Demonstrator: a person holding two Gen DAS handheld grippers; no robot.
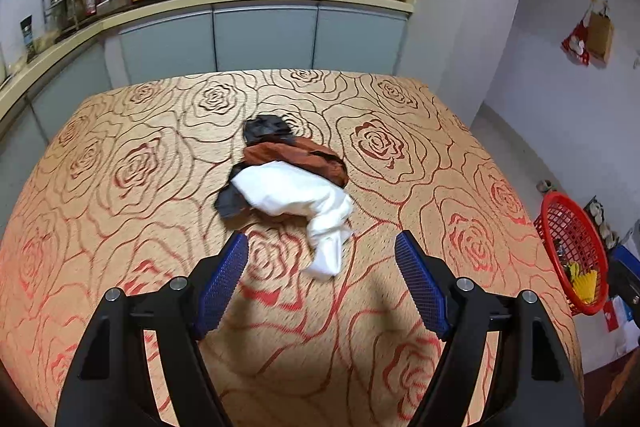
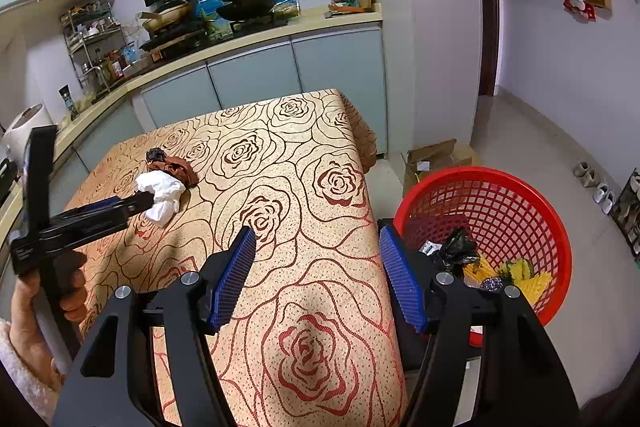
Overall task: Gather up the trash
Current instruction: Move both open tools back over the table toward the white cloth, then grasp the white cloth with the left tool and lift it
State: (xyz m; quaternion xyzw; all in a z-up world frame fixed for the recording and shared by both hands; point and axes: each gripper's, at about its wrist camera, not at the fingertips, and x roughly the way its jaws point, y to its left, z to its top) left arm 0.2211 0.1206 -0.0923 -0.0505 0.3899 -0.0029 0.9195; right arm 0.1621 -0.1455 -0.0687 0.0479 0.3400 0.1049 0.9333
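In the middle of the left wrist view, on the table, a heap of trash: white, brown and black crumpled pieces touching one another, not yet collected. Low in the frame, left gripper with jaws apart and empty; white tail of the heap just beyond the tips, between their lines but not between the pads. At the right edge, red basket already holding some scraps. In the right wrist view, right gripper low centre, jaws apart, nothing between them, over the table edge beside the basket; heap at left, well apart. Partly done, judging by the filled basket; heap left.
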